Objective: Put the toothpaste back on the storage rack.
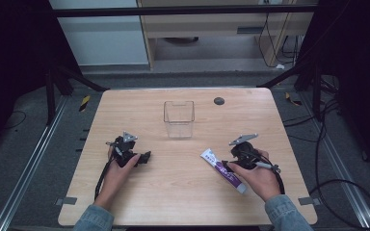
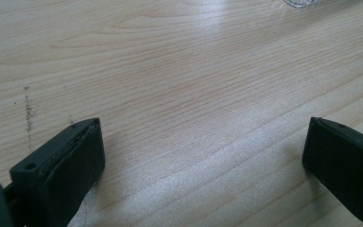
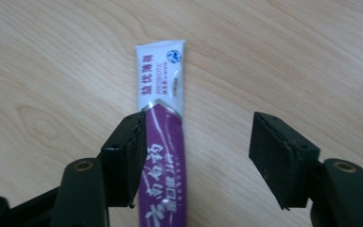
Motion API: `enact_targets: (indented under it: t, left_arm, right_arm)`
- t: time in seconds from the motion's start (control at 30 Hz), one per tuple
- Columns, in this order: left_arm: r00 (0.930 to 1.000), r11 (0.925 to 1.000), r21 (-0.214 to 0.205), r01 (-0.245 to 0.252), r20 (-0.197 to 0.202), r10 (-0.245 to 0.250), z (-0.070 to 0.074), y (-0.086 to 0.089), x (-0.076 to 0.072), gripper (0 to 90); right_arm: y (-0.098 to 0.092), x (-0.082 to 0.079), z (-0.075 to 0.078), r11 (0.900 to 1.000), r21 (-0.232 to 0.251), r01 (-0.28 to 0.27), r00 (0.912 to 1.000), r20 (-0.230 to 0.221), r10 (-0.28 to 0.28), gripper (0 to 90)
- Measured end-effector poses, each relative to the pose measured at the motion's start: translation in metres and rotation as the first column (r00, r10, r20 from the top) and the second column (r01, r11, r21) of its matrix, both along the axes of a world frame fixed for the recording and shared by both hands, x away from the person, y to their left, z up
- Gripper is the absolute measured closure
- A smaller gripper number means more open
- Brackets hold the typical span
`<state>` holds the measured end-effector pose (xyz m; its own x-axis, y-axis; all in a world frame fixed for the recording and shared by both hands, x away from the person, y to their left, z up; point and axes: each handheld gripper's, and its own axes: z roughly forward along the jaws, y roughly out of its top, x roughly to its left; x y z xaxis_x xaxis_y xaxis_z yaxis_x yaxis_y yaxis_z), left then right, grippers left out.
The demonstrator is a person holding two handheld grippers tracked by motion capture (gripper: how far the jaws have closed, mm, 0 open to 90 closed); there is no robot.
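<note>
Between the right gripper's parted jaws lies a toothpaste tube (left gripper gapes too).

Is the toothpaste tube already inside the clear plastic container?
No, the toothpaste tube lies flat on the table by the right gripper, apart from the clear container, which stands farther back.

- The clear bin stands alone mid-table, with bare wood all around it.
- The toothpaste tube lies near the front right.
- A small dark disc sits near the far edge.
</note>
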<state>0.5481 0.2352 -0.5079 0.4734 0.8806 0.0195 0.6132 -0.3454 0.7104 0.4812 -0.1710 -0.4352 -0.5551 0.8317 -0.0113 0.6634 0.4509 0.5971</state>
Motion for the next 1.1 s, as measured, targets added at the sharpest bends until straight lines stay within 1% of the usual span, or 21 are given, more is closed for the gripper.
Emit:
enact_targets:
  t: [0.03,0.07,0.23,0.27,0.37,0.43,0.5,0.53,0.63,0.7,0.77,0.87,0.9,0.93,0.97,1.03,1.1]
  left_arm:
    - [1.0,1.0,0.0,-0.002,0.0,0.002,0.0,0.0,0.0,0.0]
    - [1.0,1.0,-0.001,-0.002,0.0,0.002,0.0,0.0,0.0,0.0]
    - [1.0,1.0,0.0,-0.002,0.0,0.002,0.0,0.0,0.0,0.0]
    - [1.0,1.0,0.0,-0.002,0.0,0.002,0.0,0.0,0.0,0.0]
    - [1.0,1.0,0.0,-0.002,0.0,0.002,0.0,0.0,0.0,0.0]
    - [1.0,1.0,0.0,-0.002,-0.001,0.002,0.0,0.0,0.0,0.0]
    - [1.0,1.0,-0.003,-0.005,0.0,0.005,0.0,-0.001,0.0,0.0]
    - [1.0,1.0,-0.002,-0.005,0.0,0.005,0.0,-0.001,0.001,0.0]
    - [1.0,1.0,-0.003,-0.006,0.0,0.006,0.0,-0.001,0.001,0.0]
    - [1.0,1.0,-0.003,-0.006,0.0,0.006,0.0,-0.001,0.001,0.0]
    - [1.0,1.0,-0.003,-0.006,0.001,0.006,0.0,-0.001,0.001,0.0]
    - [1.0,1.0,-0.003,-0.006,0.001,0.006,0.0,-0.001,0.001,0.0]
    - [1.0,1.0,-0.004,-0.006,0.001,0.006,0.0,-0.001,0.001,0.0]
    - [1.0,1.0,-0.004,-0.006,0.001,0.006,0.0,-0.001,0.001,0.0]
    - [1.0,1.0,-0.005,-0.008,0.001,0.008,0.0,-0.001,0.001,0.0]
    - [1.0,1.0,-0.005,-0.008,0.001,0.008,0.0,-0.001,0.001,0.0]
    - [1.0,1.0,-0.004,-0.007,0.001,0.007,0.0,-0.001,0.001,0.0]
  right_arm:
    - [0.003,-0.001,0.002,1.0,0.005,-0.007,0.9999,-0.015,0.007,41.1]
    - [0.003,-0.001,0.002,0.9999,0.0,-0.012,0.9998,-0.013,0.012,41.7]
    - [0.009,-0.001,-0.001,0.9997,-0.006,-0.026,0.9989,-0.039,0.026,43.6]
    - [0.011,-0.001,-0.002,0.9994,-0.013,-0.032,0.9984,-0.046,0.031,43.9]
    - [0.015,0.001,-0.002,0.9991,-0.011,-0.042,0.9963,-0.075,0.041,43.9]
    - [0.017,0.003,-0.001,0.9988,-0.017,-0.047,0.9953,-0.085,0.045,42.3]
    - [0.021,0.006,-0.002,0.9985,-0.03,-0.047,0.995,-0.09,0.044,38.4]
    - [0.023,0.007,-0.001,0.9983,-0.032,-0.05,0.994,-0.099,0.046,37.2]
    - [0.03,0.009,-0.002,0.9962,-0.065,-0.057,0.9943,-0.094,0.051,31.2]
    - [0.033,0.01,-0.003,0.9961,-0.074,-0.048,0.9962,-0.076,0.042,30.0]
    - [0.035,0.011,-0.004,0.9961,-0.075,-0.048,0.9954,-0.087,0.041,29.4]
    - [0.039,0.014,-0.005,0.9947,-0.082,-0.062,0.993,-0.105,0.053,31.5]
    - [0.04,0.015,-0.004,0.9945,-0.081,-0.066,0.9933,-0.1,0.058,34.4]
    - [0.04,0.015,-0.004,0.9945,-0.081,-0.066,0.9933,-0.1,0.058,34.4]
    - [0.042,0.019,-0.004,0.9946,-0.075,-0.073,0.9925,-0.103,0.065,37.5]
    - [0.044,0.022,-0.005,0.9926,-0.087,-0.085,0.9912,-0.109,0.075,40.1]
    - [0.045,0.025,-0.008,0.9923,-0.089,-0.086,0.99,-0.119,0.075,41.5]
